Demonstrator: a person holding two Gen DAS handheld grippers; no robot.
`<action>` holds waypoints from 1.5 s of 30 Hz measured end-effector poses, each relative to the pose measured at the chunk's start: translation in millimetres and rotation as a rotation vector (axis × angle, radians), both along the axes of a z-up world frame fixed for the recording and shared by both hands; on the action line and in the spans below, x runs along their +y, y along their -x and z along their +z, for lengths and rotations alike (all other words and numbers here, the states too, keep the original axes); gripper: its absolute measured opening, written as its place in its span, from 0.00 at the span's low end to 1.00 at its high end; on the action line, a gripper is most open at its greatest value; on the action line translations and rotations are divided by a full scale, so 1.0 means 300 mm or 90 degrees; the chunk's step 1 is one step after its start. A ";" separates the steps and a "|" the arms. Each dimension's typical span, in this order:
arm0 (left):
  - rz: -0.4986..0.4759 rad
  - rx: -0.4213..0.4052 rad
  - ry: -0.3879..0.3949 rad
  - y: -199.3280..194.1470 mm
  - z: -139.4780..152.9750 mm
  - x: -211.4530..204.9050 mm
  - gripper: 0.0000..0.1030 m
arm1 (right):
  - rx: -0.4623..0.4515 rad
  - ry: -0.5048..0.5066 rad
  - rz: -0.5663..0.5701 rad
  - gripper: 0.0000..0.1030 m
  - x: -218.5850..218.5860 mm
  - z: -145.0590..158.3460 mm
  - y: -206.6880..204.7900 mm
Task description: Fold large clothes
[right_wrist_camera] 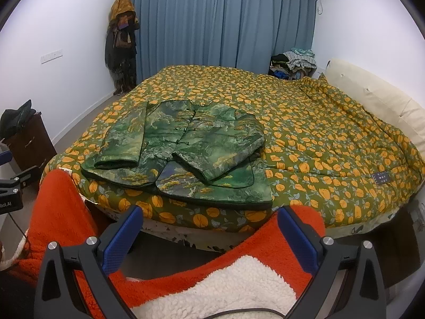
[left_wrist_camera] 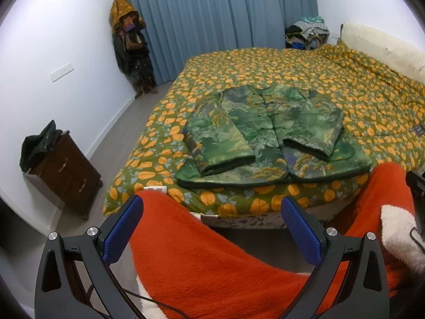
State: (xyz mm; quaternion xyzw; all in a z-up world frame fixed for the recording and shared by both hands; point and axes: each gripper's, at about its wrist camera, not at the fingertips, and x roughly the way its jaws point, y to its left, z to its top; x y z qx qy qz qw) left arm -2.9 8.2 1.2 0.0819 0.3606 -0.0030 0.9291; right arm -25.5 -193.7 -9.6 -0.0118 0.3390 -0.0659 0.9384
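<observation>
A green patterned padded jacket (left_wrist_camera: 268,135) lies flat on the bed (left_wrist_camera: 305,74) near its front edge, both sleeves folded in over the front. It also shows in the right wrist view (right_wrist_camera: 186,146). My left gripper (left_wrist_camera: 212,212) is open and empty, held back from the bed's edge above the person's red fleece legs (left_wrist_camera: 212,265). My right gripper (right_wrist_camera: 209,223) is also open and empty, back from the bed edge above red and white fleece (right_wrist_camera: 225,287). Neither gripper touches the jacket.
The bed carries a green quilt with orange flowers (right_wrist_camera: 318,122) and a cream headboard (right_wrist_camera: 372,98) at the right. A dark wooden cabinet (left_wrist_camera: 66,170) stands at the left wall. Blue curtains (left_wrist_camera: 212,21), hanging clothes (left_wrist_camera: 130,47) and a clothes pile (left_wrist_camera: 308,32) are behind.
</observation>
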 end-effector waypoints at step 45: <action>-0.004 0.030 -0.002 -0.006 -0.032 0.003 1.00 | 0.019 0.008 -0.003 1.00 0.000 -0.009 -0.012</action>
